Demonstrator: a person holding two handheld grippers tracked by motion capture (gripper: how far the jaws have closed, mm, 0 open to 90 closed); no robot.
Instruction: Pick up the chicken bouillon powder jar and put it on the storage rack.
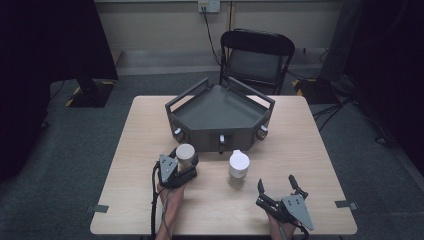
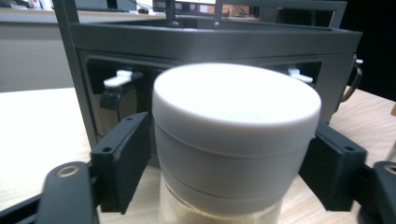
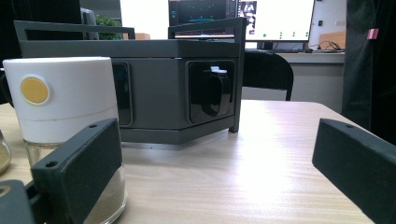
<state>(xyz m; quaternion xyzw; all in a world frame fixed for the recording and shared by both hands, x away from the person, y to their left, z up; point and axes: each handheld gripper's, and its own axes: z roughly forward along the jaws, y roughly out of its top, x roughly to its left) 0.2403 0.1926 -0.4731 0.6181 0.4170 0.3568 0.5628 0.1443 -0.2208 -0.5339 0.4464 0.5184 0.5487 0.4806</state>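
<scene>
The left gripper stands on the near left part of the table, and its two black jaws are around a jar with a white lid. In the left gripper view the jar stands upright between the two pads, which lie against its sides just under the lid, so the jaws pinch the jar. Below the lid the glass shows a pale, sandy content. The jar stands on the wood, just in front of the dark grey tray rack, which occupies the middle of the table. In the left gripper view the front wall of this rack rises directly behind the jar, with small white latches on it.

The right gripper rests near the near right corner of the table, well apart from the left one. Its jaws are spread wide and nothing is between them. In the right gripper view its pads stand far from each other, with bare wood between.

A second jar with a white cap stands upright between the two grippers, near the front of the rack. In the right gripper view this jar has a yellow round spot on its cap and brownish powder inside.

Behind the table is a black folding chair.
</scene>
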